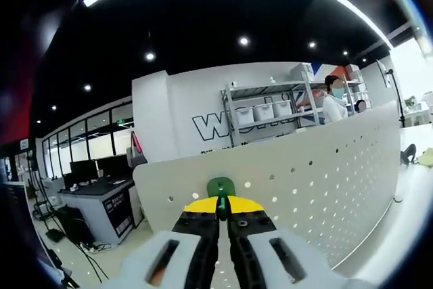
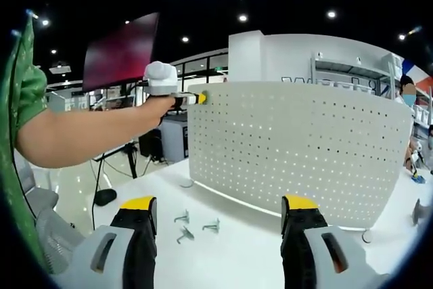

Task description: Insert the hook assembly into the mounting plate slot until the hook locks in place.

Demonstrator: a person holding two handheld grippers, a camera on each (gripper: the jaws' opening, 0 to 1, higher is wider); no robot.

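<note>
Left gripper (image 1: 223, 209): jaws shut on a green hook (image 1: 220, 186), held at the pegboard (image 2: 298, 147) top edge for insertion.
Right gripper (image 2: 220, 216): jaws wide open, empty.
Spare hooks (image 2: 195, 227): desk (image 2: 237, 255), 6 o'clock of the pegboard.

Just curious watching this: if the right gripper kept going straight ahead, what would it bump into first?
Probably the white pegboard panel standing on the table; the right gripper points at its lower part. The small metal hooks lie lower, likely under its path.

Open white tabletop (image 2: 223, 248) is left before the upright pegboard (image 2: 298, 147), interrupted only by three small metal hooks (image 2: 193, 226).
</note>
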